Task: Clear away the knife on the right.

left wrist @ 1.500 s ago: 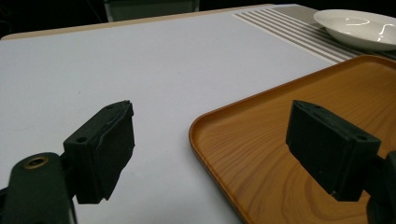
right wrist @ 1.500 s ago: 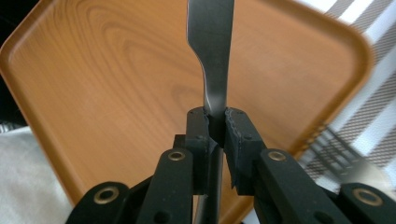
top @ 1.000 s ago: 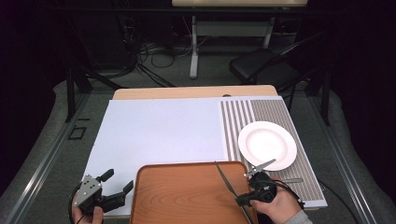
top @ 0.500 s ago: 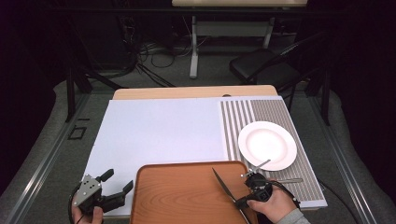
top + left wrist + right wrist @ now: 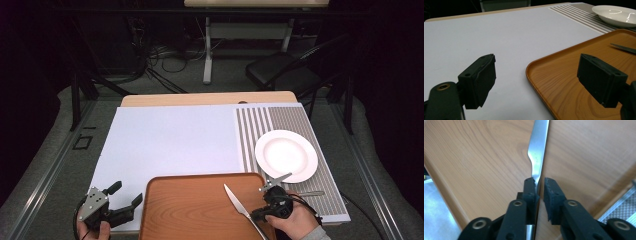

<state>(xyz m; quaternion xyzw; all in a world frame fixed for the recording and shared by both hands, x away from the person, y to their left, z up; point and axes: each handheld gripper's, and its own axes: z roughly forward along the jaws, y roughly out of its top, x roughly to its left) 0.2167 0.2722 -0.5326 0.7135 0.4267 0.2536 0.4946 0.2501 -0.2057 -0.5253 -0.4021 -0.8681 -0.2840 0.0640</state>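
A silver table knife lies slanted over the wooden tray, blade pointing far-left. My right gripper grips its handle at the tray's near right. Its jaws have just been closing and now stand shut on the knife, which rests against one pad. My left gripper hovers open at the tray's near left corner, with nothing between its pads. The tray's rim runs below the gap between them.
A white plate sits on the striped mat at the right. A slim silver utensil lies on the mat near my right hand. A pale sheet covers the table's left and middle.
The knife's tip has drifted a little toward the near edge, and the right hand has shifted slightly with it. The left gripper has stayed put.
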